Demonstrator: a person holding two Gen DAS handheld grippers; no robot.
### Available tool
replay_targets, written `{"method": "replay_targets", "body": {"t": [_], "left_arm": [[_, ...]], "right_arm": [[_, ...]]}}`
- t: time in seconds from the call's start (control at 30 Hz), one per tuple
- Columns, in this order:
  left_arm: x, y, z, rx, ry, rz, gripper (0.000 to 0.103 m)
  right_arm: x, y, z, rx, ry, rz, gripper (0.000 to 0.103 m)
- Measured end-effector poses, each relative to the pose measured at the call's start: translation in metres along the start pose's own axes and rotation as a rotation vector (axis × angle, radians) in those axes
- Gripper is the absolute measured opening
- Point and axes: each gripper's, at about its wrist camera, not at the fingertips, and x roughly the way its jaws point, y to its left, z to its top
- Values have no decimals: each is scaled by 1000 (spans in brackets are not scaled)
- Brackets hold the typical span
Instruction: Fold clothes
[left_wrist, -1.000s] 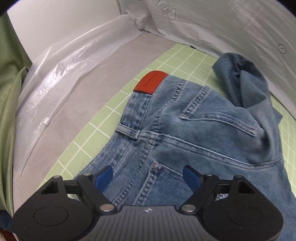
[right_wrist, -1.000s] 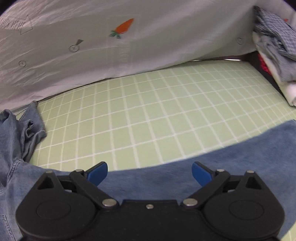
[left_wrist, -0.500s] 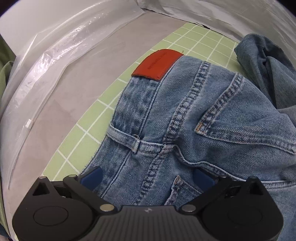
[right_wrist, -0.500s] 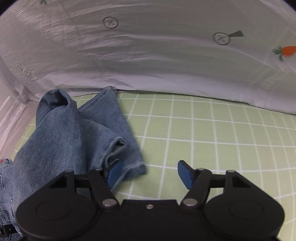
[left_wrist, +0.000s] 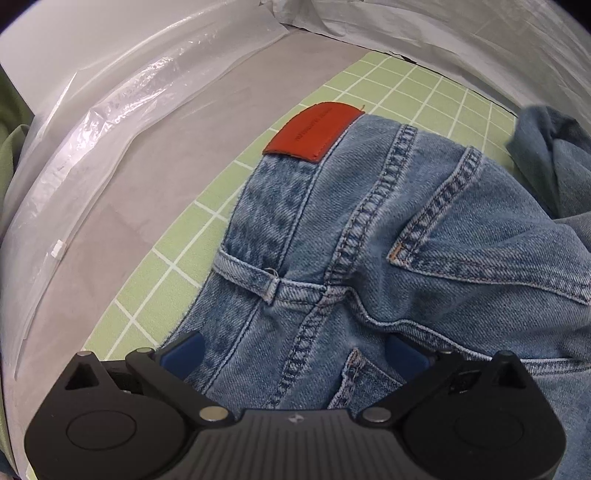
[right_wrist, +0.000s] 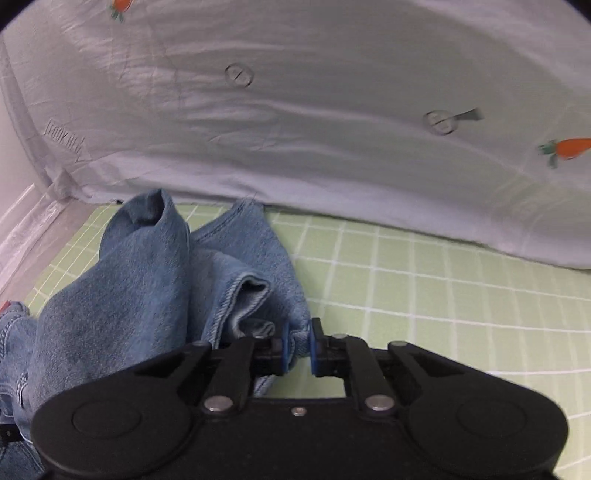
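Jeans (left_wrist: 424, 236): blue denim, faded along the waistband, lying seat-up on the green gridded mat (left_wrist: 417, 96) that covers part of the grey counter (left_wrist: 177, 177). A red patch (left_wrist: 314, 131) sits at the waistband edge; a belt loop (left_wrist: 247, 275), the centre seam and two back pockets show in the left wrist view. Cloth is rumpled around the seat, not flat. Leg ends (right_wrist: 236, 280) are bunched and doubled over near the grey printed sheet (right_wrist: 295, 110) at the back of the mat, hems turned up and open.

Left tool (left_wrist: 295, 350): jaws spread wide, low over the seat, one blue pad at the waistband edge, the other half hidden in a fold by the pocket; no grip seen.

Right tool (right_wrist: 297, 345): jaws have just been closing and now pinch a hem corner of the leg end between the blue pads, just above the mat
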Motion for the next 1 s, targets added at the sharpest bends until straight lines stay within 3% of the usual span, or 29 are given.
{"method": "replay_targets", "body": {"t": [0.1, 0.17, 0.23, 0.3, 0.37, 0.43, 0.5, 0.57, 0.67, 0.8, 0.9, 1.0], "left_arm": [[-2, -6, -3, -1, -1, 3, 103], [-3, -6, -4, -3, -2, 4, 103], [-5, -8, -5, -5, -4, 6, 103], [-7, -7, -4, -10, 1, 10, 103], [-9, -8, -2, -15, 16, 16, 103], [-10, 0, 5, -23, 38, 22, 103], [-16, 2, 9, -48, 39, 12, 103], [-31, 7, 15, -72, -14, -41, 102], [-57, 13, 26, -99, -105, -126, 102], [-75, 6, 51, -126, -165, -229, 103], [-64, -1, 63, -179, -123, -294, 103], [-45, -17, 72, -213, -81, -301, 102]], "right_arm": [[-45, -41, -4, -18, -95, -236, 10], [-76, -78, -8, -25, -154, -442, 10], [-96, -117, -16, -8, -156, -597, 10], [-106, -153, -26, 44, -111, -670, 11], [-107, -182, -39, 112, -34, -679, 14], [-109, -195, -50, 170, 2, -674, 21], [-109, -194, -57, 215, 6, -666, 49], [-109, -187, -60, 253, -7, -630, 60], [-100, -169, -59, 296, -20, -498, 75], [-70, -142, -49, 305, -1, -303, 80], [-41, -125, -46, 327, 44, -193, 80], [-15, -109, -40, 331, 82, -99, 81]]}}
